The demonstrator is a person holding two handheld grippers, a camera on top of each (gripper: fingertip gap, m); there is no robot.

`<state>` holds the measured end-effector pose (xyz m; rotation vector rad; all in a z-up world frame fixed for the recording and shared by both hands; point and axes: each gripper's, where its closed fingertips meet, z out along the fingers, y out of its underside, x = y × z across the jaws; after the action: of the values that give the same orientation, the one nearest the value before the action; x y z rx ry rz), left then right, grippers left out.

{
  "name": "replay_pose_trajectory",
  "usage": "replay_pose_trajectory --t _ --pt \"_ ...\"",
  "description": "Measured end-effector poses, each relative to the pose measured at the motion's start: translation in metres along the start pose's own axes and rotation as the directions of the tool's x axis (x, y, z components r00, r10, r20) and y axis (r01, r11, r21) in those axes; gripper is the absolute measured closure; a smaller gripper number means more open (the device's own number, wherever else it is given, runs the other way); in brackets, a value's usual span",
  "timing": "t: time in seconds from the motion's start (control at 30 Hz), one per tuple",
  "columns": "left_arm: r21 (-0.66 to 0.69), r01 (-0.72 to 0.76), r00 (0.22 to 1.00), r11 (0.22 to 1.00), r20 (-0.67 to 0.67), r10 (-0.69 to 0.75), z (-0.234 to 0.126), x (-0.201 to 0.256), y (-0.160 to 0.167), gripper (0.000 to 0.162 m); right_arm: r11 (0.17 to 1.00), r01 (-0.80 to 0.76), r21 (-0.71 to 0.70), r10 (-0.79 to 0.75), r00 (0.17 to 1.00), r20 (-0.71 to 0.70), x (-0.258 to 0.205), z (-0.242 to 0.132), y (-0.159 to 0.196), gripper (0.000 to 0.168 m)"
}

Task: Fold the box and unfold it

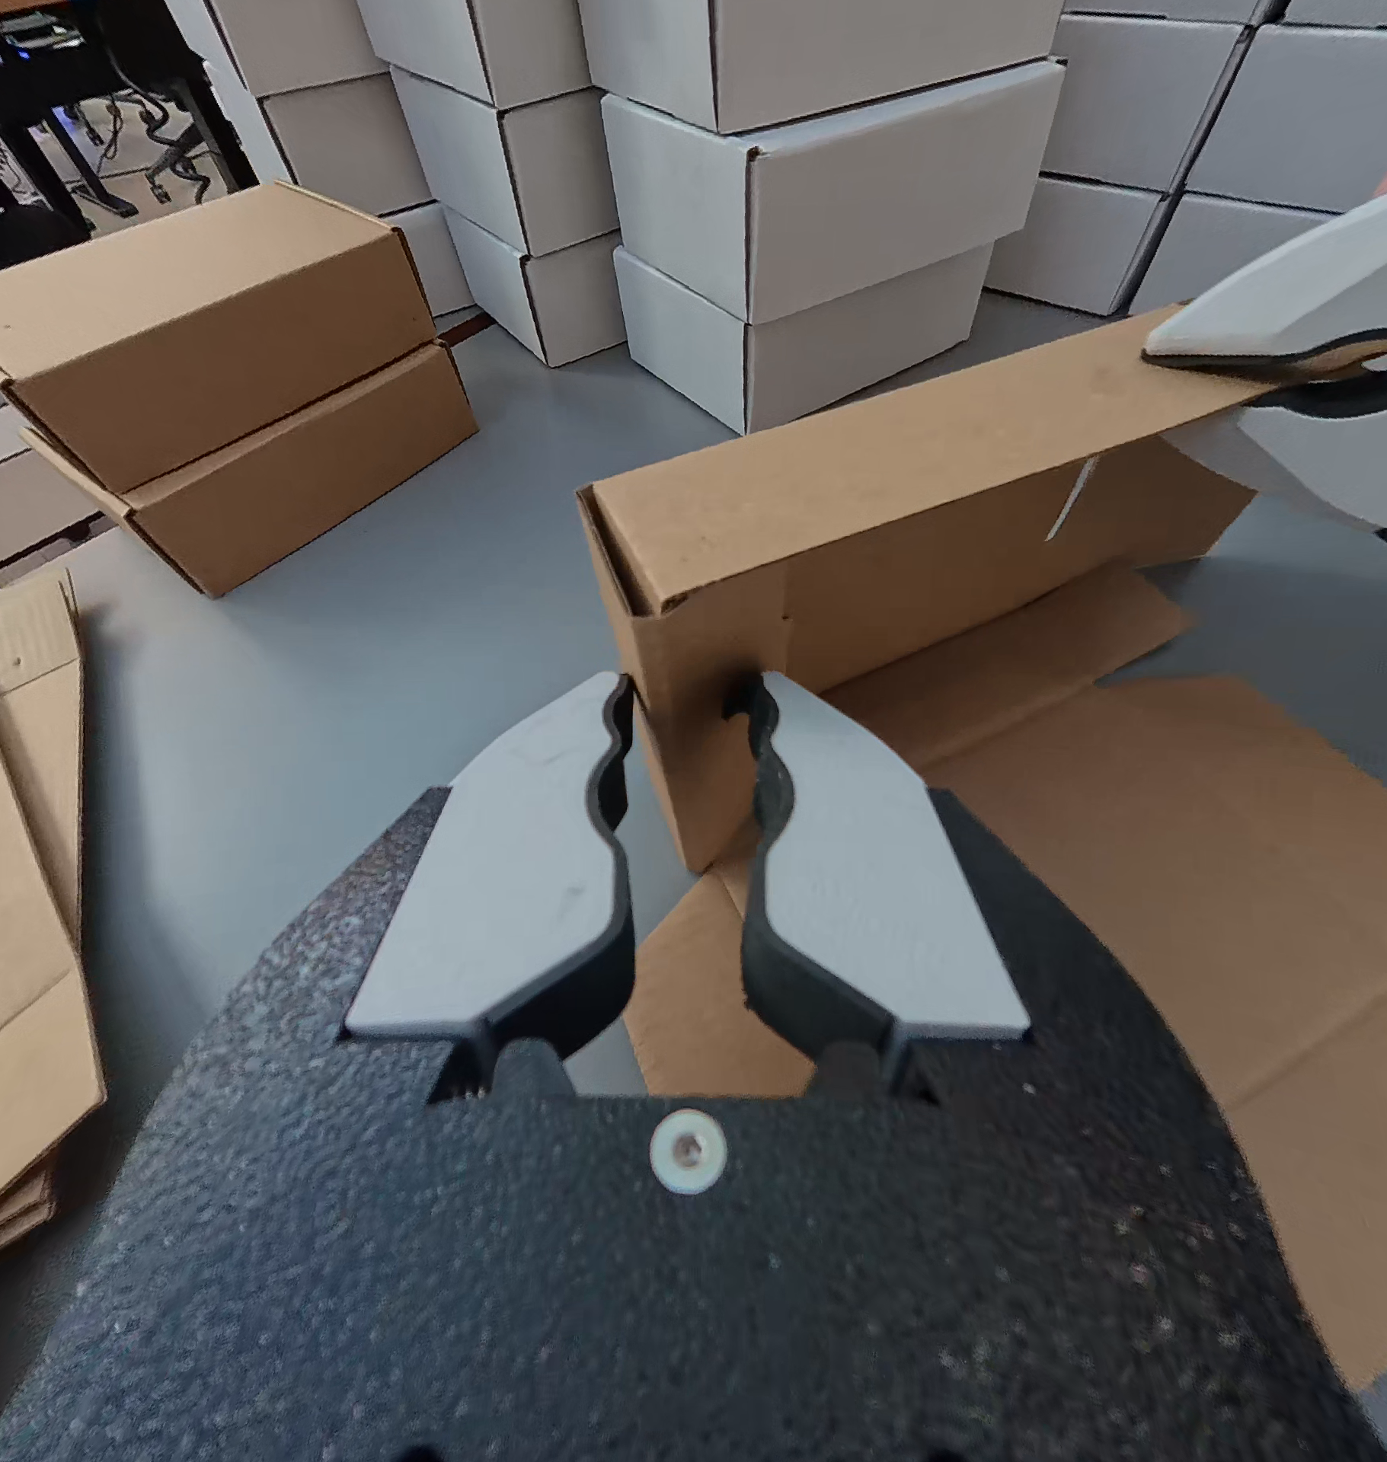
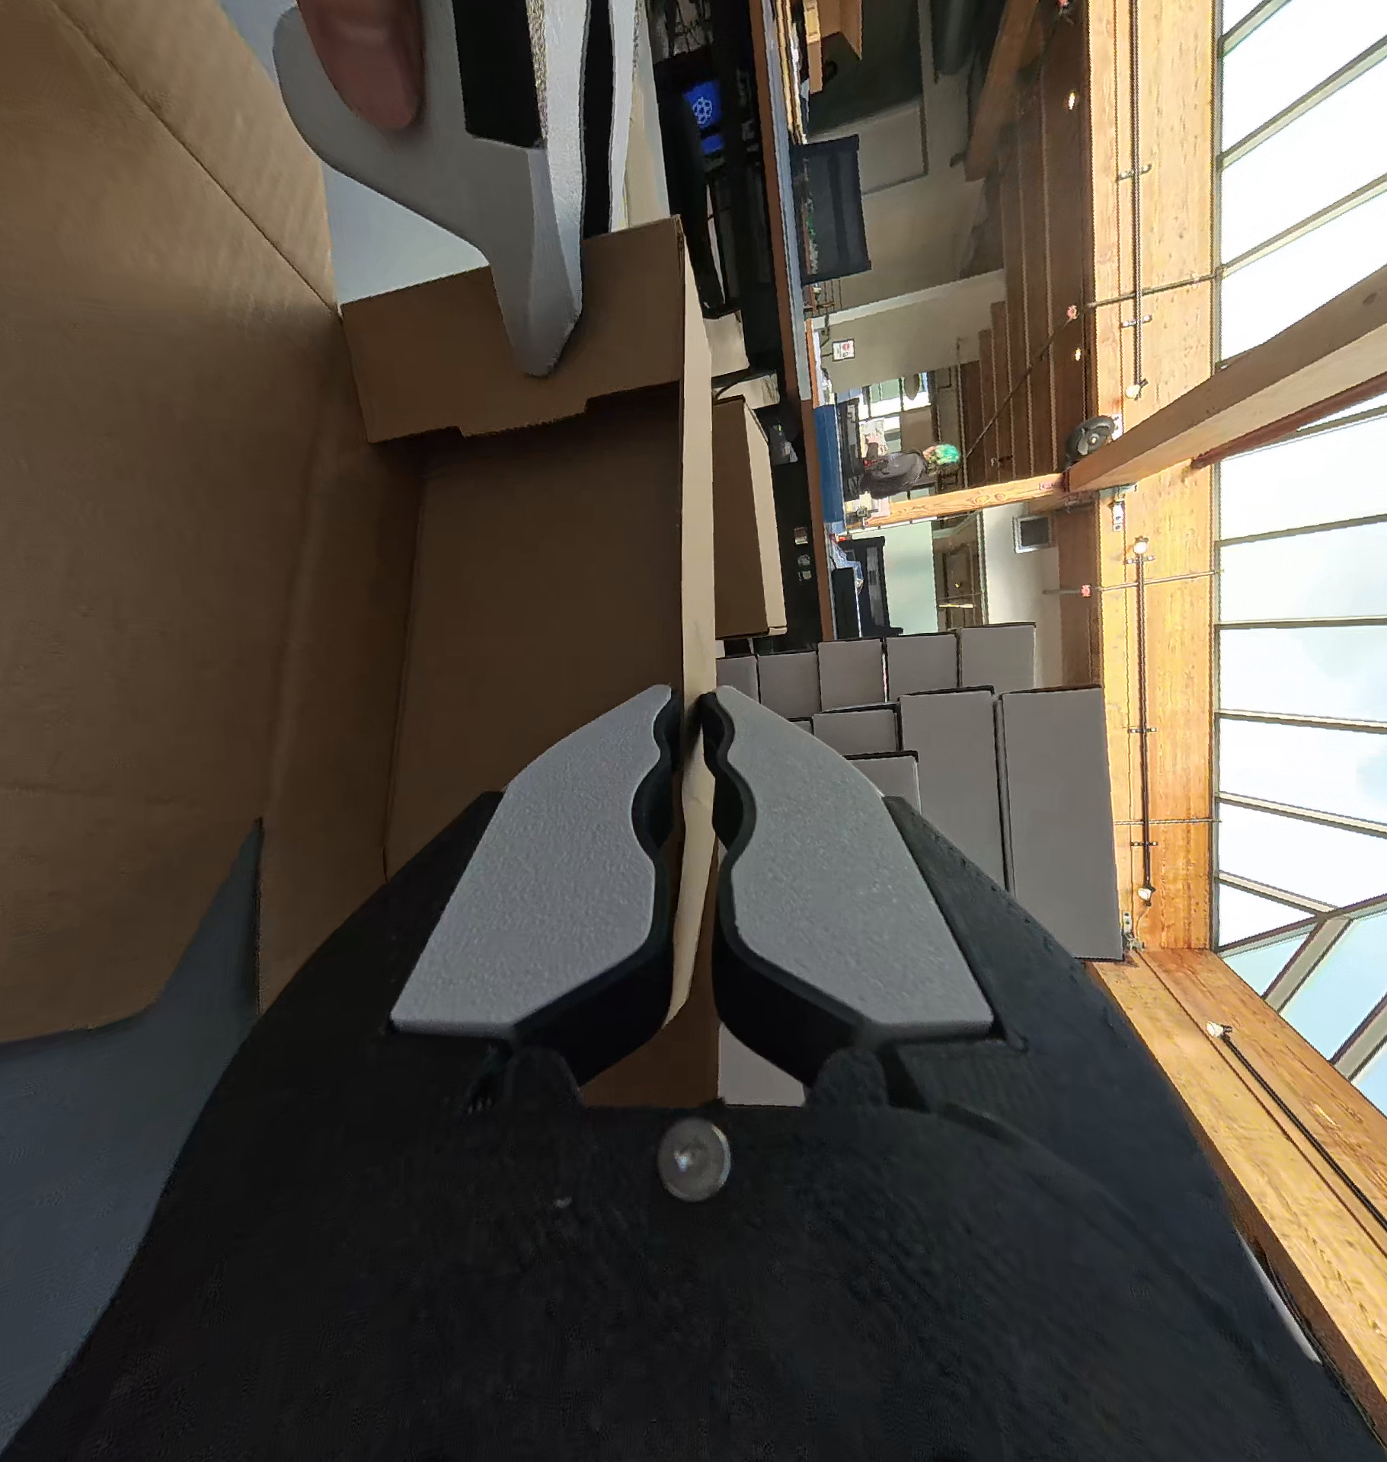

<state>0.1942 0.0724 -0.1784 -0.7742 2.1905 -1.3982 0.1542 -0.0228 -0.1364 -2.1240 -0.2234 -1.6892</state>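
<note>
The brown cardboard box [image 1: 911, 554] lies on the grey table [image 1: 318, 712], only partly folded: its long rear wall stands upright as a doubled strip, while the base panel [image 1: 1109, 910] lies flat on the table in front of it, reaching toward the lower right of the left wrist view. At the near end of the standing wall a short end flap is turned in.

The left gripper [image 1: 686, 688] straddles that near end of the wall, one fingertip on each side of the cardboard. The jaws stand apart with a clear gap, and whether the pads actually press the cardboard cannot be told.

The right gripper [image 2: 690, 704] is clamped on the top edge of the same wall at its far end, fingertips together with only the thin board between them. In the left wrist view it shows at the right edge [image 1: 1291, 364], pinching the raised strip. In the right wrist view, which is rolled sideways, the left gripper [image 2: 539, 348] shows farther off along the wall.

Beyond the box, two closed brown boxes [image 1: 215, 380] sit stacked on the table to the left. Behind them rise stacks of white boxes [image 1: 793, 237]. A pile of flat brown cardboard blanks [image 1: 17, 910] lies at the left edge
</note>
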Motion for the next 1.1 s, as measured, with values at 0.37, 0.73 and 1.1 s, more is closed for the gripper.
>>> replay_pose_trajectory --t 0.37,0.73,1.1 --pt "-0.202 -0.145 0.988 0.969 0.03 0.154 0.013 -0.008 0.001 0.133 1.0 0.001 -0.002 0.0 0.998 0.064 0.001 0.003 0.003 0.163" --pt "-0.062 0.002 0.999 0.998 0.04 0.0 0.026 -0.017 -0.007 0.146 0.999 -0.04 -0.022 0.042 0.996 0.074 0.003 0.008 0.009 0.163" --pt "-0.017 0.078 0.985 0.997 0.158 -0.074 0.044 -0.03 -0.011 0.156 0.996 -0.059 -0.067 0.062 0.997 0.054 0.004 0.012 0.012 0.163"
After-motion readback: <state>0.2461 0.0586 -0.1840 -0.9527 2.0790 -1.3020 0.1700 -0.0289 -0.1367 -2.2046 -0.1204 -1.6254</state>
